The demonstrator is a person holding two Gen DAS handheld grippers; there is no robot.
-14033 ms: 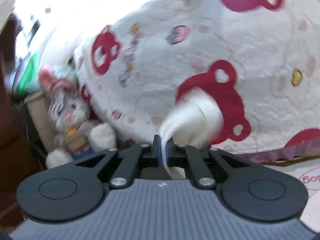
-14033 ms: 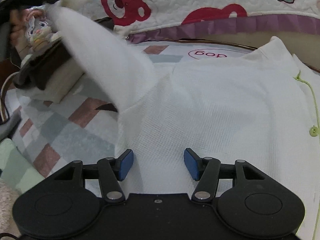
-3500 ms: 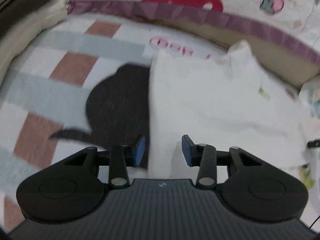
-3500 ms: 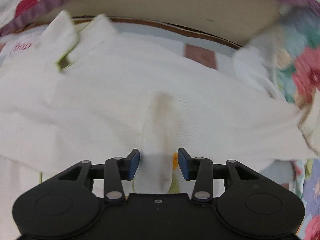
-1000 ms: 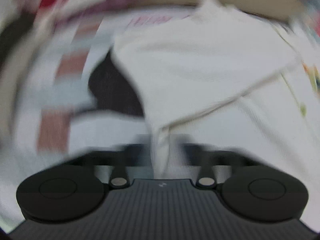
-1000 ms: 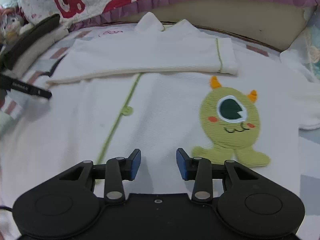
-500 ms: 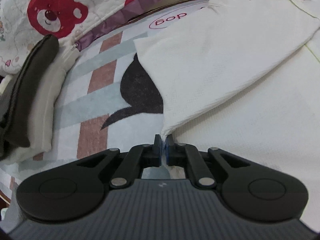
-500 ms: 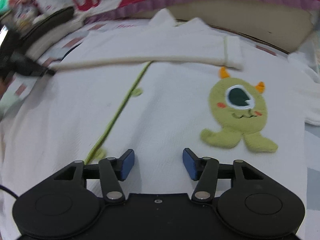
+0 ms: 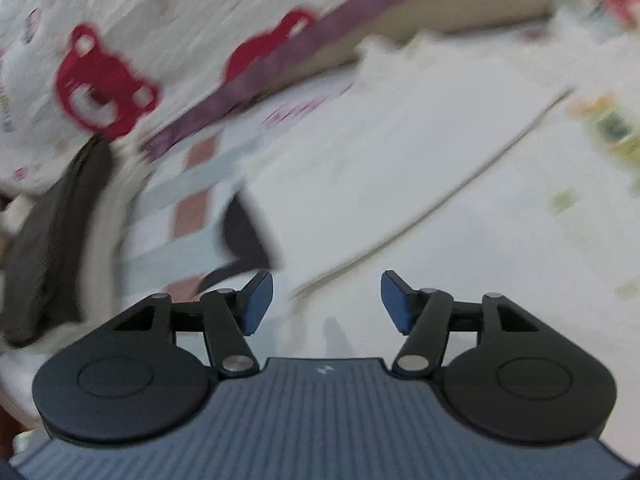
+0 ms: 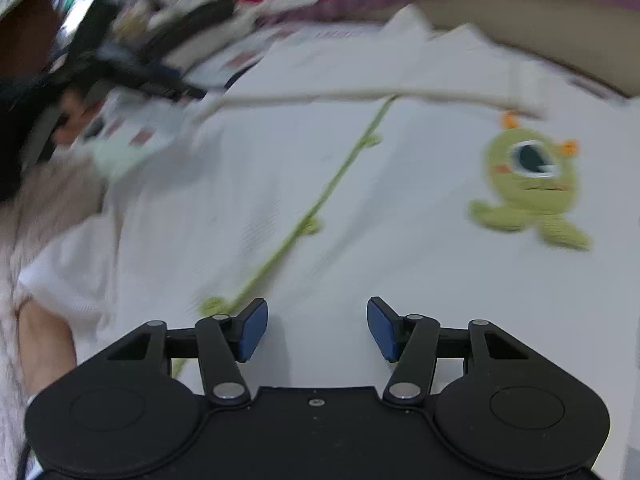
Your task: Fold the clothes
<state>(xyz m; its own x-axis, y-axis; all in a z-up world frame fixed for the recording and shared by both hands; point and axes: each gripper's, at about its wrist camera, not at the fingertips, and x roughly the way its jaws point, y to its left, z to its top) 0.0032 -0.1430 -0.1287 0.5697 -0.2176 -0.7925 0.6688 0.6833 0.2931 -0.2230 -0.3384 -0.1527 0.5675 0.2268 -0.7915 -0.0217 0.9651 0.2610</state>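
the white knit child's top with lime green piping [image 10: 360, 208] lies spread flat on the bed, filling the ground ahead of both tools. the right gripper [image 10: 317, 330] hovers low over its lower front with blue pads spread wide and nothing between them; the green button line runs diagonally from just beside its left finger up toward the collar, and the lime green monster patch with one big eye [image 10: 528, 184] sits well off to the upper right. the left gripper [image 9: 327, 300] is also wide apart and empty, poised above the left side of the top [image 9: 420, 184], where a folded-over white sleeve [image 9: 380, 160] lies across the chest with its lower edge slanting from just ahead of the left pad up to the right

beyond the garment's left edge the checked pastel bed sheet with pink and blue squares and a black shape [image 9: 188, 216] is bare, then a stack of folded dark and cream clothes [image 9: 60, 240] sits near the side. a white quilt with red bear prints and purple trim [image 9: 104, 80] rises behind the collar, closing off the far side

in the right wrist view a hand [image 10: 72, 120] shows at far left, blurred, holding the other tool over the sleeve's left end; a pale sleeve and bare skin lie along the lower left edge
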